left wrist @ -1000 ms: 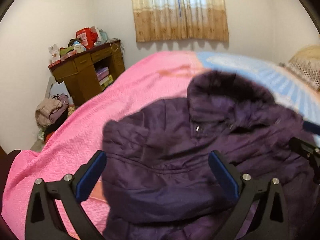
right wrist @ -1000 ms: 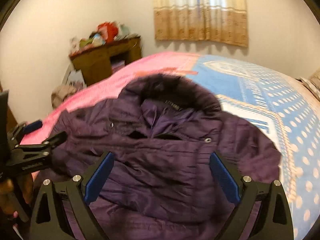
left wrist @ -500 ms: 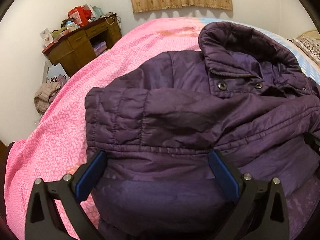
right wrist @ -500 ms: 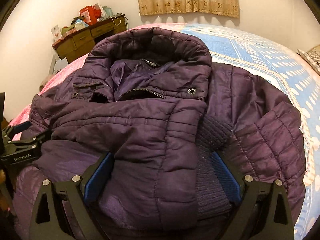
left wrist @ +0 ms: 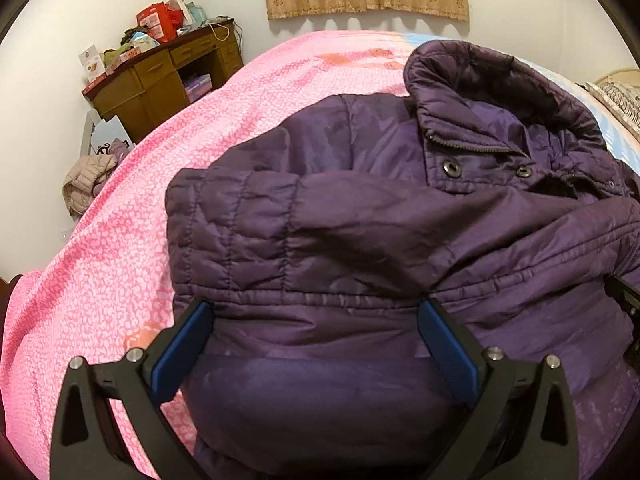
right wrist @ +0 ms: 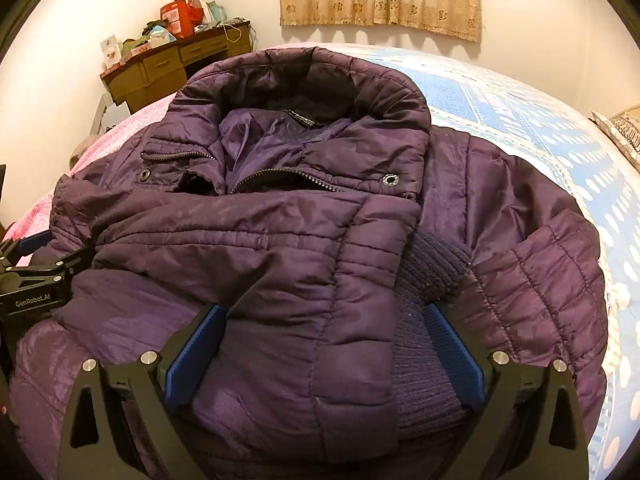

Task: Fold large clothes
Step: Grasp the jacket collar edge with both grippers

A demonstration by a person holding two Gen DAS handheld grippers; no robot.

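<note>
Left gripper (left wrist: 314,354) is presented with jaws spread wide over the near fold of the purple padded jacket (left wrist: 400,232), nothing clamped; right gripper (right wrist: 322,358) is likewise spread wide across the sleeve with the knit cuff (right wrist: 430,276). Both sleeves are judged already folded across the chest, and the lengthwise fold toward the collar is judged outstanding. Jacket is laid on the bed (left wrist: 120,264), directly under both tools.

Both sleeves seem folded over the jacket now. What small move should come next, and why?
Probably close both grippers on the near hem and fold it toward the collar. The purple jacket lies on the bed with both sleeves across its front, and the left gripper and right gripper sit open over the lower part.
</note>
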